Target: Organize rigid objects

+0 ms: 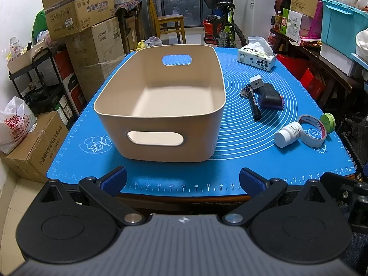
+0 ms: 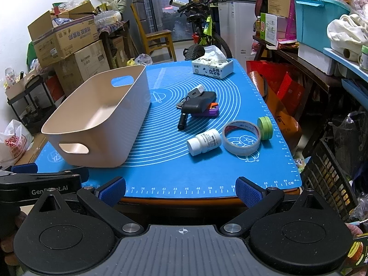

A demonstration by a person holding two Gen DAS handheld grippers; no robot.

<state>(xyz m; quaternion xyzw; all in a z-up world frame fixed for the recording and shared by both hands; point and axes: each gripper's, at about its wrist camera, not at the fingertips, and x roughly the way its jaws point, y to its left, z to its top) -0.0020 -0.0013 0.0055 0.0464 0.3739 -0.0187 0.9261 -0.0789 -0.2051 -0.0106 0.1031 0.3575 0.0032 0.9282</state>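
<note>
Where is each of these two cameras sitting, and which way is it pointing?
Left wrist: on the left gripper at the table's near edge, facing the empty beige bin; only its own open fingers show.
Right wrist: on the right gripper, further right, facing the tape roll and white bottle; the left gripper appears at its left edge.
Both share the blue mat, bin and clutter.

Bin (image 1: 161, 115) left on mat (image 1: 253, 161); bottle (image 1: 288, 133), tape (image 1: 314, 131) right.

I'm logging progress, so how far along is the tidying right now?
Nothing is done yet: the beige bin is empty. Nothing is in hand; the left tool and right tool are open. Left on the mat: pill bottle, tape roll, green tin, marker, black case.
</note>
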